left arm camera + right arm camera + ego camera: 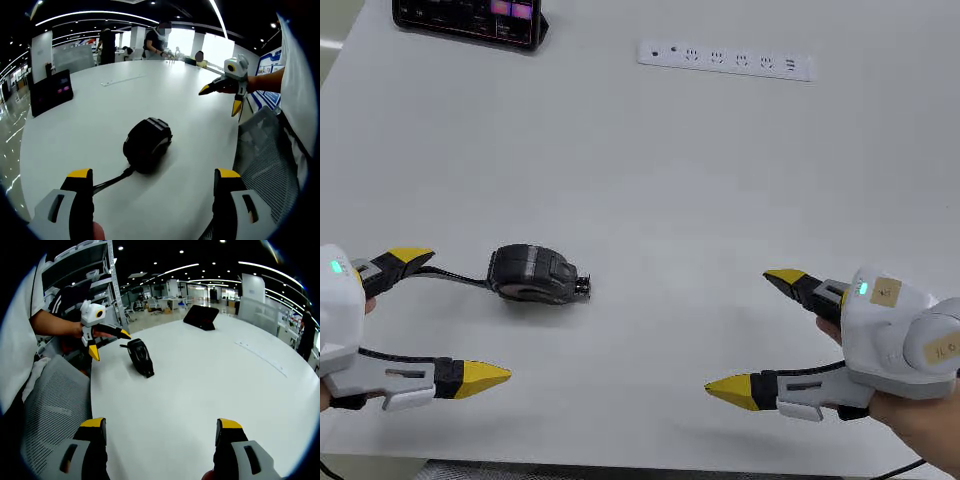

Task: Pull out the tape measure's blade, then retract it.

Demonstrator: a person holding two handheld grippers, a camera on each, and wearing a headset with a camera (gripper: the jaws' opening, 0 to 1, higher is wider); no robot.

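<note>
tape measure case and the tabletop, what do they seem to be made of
The tape measure looks like black moulded plastic, maybe with rubbery grip panels: matte, dull sheen, segmented shell; plastic versus rubber stays open. The table looks like white laminate or painted board: smooth, even, faintly glossy in the left gripper view.

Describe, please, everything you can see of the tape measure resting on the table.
The tape measure is a compact, rounded case in black and dark grey, seemingly plastic with a rubbery grip. It rests on the white table with its blade retracted, so just the small end hook shows at its mouth, facing the right gripper's side. A black strap runs from the opposite end toward one jaw of the open left gripper; I cannot tell whether they touch. Nothing grips the case.
</note>
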